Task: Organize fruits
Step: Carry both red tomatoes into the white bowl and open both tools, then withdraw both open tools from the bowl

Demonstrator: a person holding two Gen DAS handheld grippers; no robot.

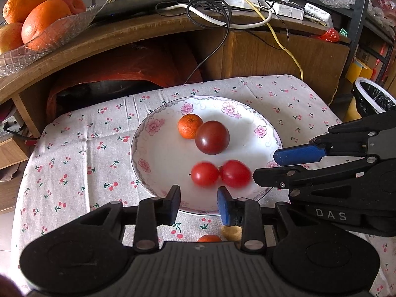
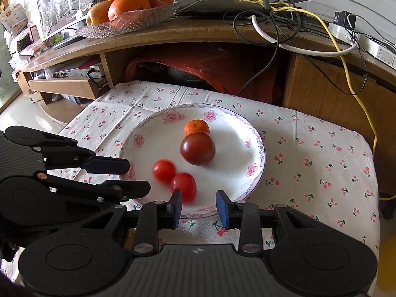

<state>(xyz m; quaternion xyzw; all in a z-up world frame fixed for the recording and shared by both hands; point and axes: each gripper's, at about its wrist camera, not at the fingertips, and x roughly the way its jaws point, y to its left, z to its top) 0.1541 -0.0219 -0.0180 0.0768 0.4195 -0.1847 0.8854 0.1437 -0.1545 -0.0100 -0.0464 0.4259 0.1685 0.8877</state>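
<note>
Gathering: fruit onto the plate (image 1: 148, 148) on the bench.
Left tool (image 1: 199, 204): open, empty, at the plate's near rim.
Right tool (image 2: 199, 206): open, empty.
Near: two loose fruits (image 1: 231, 232) off the plate, likely next.
Far: tomatoes (image 1: 205, 174), orange (image 1: 190, 126) plated.

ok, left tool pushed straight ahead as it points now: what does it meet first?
Probably the left of the two small red tomatoes on the floral plate, almost dead ahead of the open left tool. Height above the plate is unclear, so it might pass over.

Two motion-blurred red tomatoes (image 1: 220, 174); half-hidden fruits (image 1: 220, 235) behind left claw (image 1: 198, 205).
</note>
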